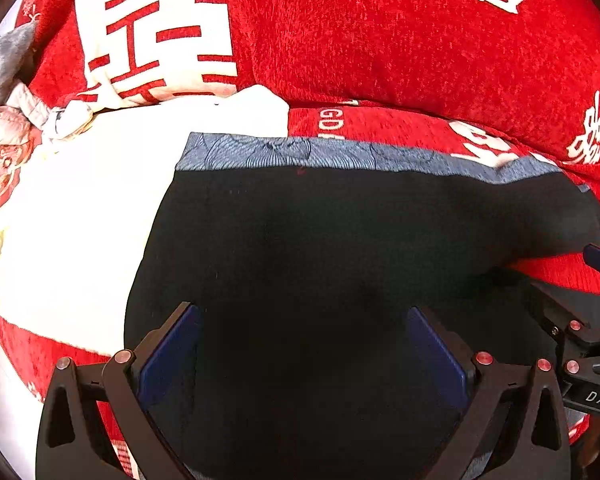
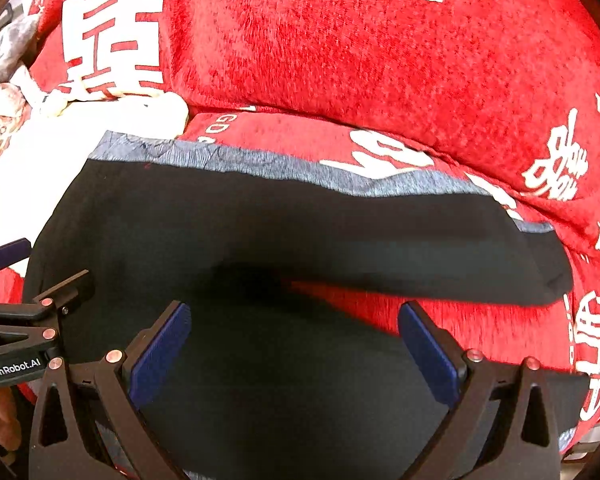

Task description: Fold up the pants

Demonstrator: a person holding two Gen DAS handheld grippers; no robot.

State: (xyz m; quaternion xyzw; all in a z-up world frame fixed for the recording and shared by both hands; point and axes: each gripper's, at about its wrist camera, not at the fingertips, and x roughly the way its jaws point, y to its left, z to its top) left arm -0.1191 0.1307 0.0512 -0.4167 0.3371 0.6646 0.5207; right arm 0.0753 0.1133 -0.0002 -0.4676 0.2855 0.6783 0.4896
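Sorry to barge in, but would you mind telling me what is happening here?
A person holding two tongs is folding black pants spread on a red blanket. The left tongs and right tongs are both open above the dark fabric, gripping nothing. The blue-grey waistband lies at the far edge.

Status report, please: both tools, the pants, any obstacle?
Left tool open, right tool open, both over black pants. Pants flat on red blanket. White cloth beside pants, left.

Red plush cover (image 2: 340, 60) with white characters — white cloth (image 1: 80, 208) at left.
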